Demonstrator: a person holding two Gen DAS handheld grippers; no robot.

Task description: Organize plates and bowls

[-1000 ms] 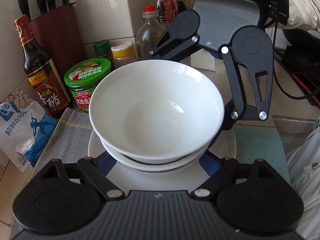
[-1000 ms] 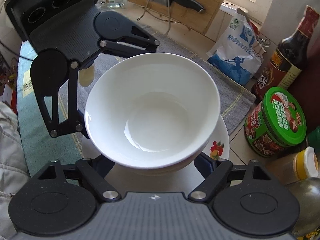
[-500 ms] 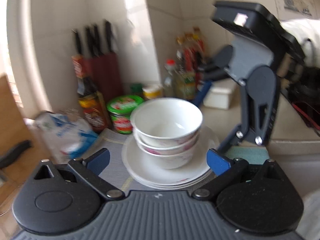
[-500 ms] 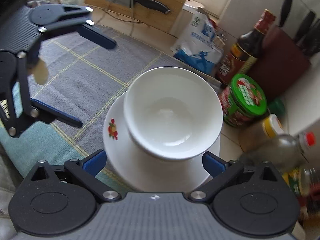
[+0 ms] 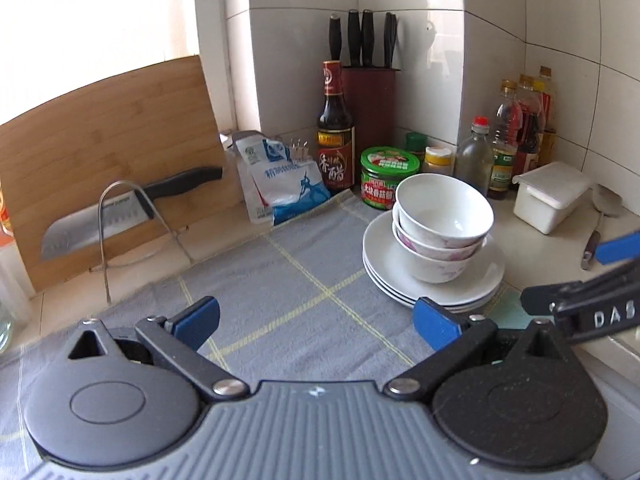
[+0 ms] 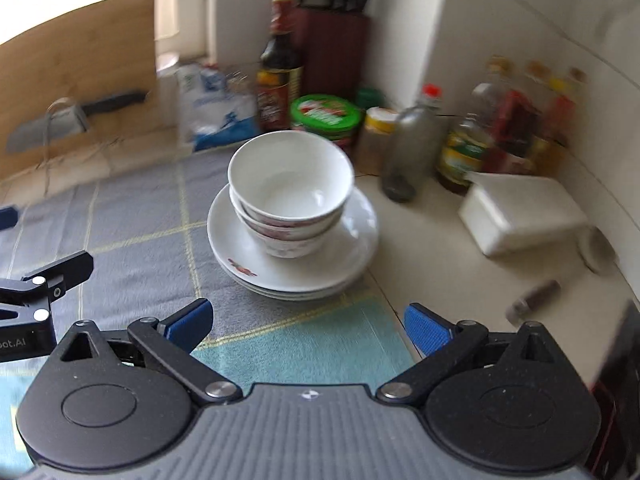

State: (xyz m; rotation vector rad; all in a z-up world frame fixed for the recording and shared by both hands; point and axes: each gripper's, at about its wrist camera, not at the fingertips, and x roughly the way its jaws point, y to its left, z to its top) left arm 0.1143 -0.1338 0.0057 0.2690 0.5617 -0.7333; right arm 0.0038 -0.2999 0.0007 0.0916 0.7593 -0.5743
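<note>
- Covering the surface (image 5: 540, 272): a grey checked cloth (image 5: 288, 280), bowls (image 5: 444, 216) stacked on plates (image 5: 384, 264).
- White tiled walls (image 5: 560, 60) meet behind.
- Left tool (image 5: 316, 322) and right tool (image 6: 306, 326): jaws just opened wide, empty.

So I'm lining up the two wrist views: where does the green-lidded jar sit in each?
Left wrist: green-lidded jar right of centre, just behind the stacked bowls.
Right wrist: jar near top centre, blurred, again behind the bowls.
Shared landmark: dark vinegar bottle immediately left of it.
</note>
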